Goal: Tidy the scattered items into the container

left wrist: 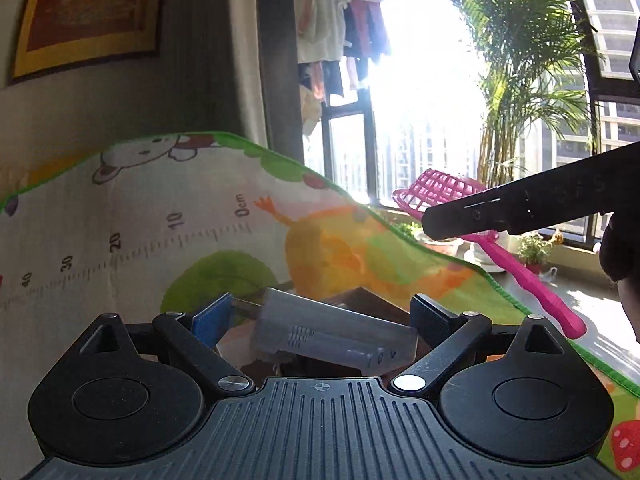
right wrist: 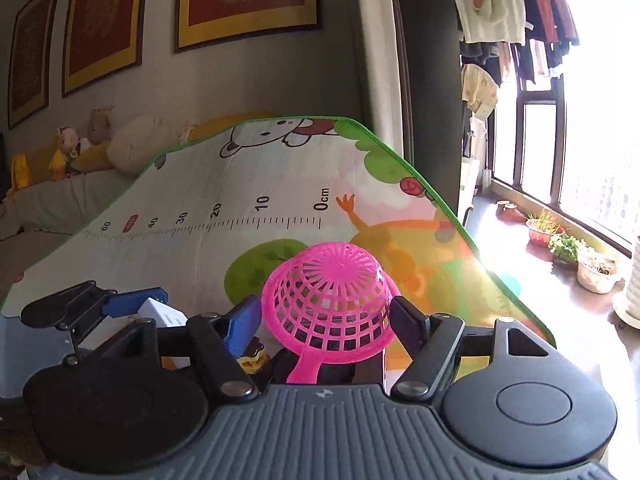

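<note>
My left gripper [left wrist: 320,312] is shut on a grey plastic cup-like piece [left wrist: 332,332] lying crosswise between its fingers, above a dark wooden container [left wrist: 360,300] partly hidden behind it. My right gripper [right wrist: 324,312] is shut on a pink plastic strainer [right wrist: 332,292], mesh bowl turned up and handle pointing back at me. In the left wrist view the right gripper [left wrist: 436,224] comes in from the right, holding the pink strainer [left wrist: 444,192] in the air, handle hanging down. In the right wrist view the left gripper [right wrist: 132,308] shows at lower left holding a white object [right wrist: 164,312].
A cartoon play mat [right wrist: 240,200] with a printed ruler covers the table. Behind it is a sofa with stuffed toys [right wrist: 72,148]. At the right stand a bright window, hanging laundry [left wrist: 340,20], a palm [left wrist: 520,60] and flower pots [right wrist: 568,248]. A small yellow-brown item [right wrist: 252,356] lies under my right gripper.
</note>
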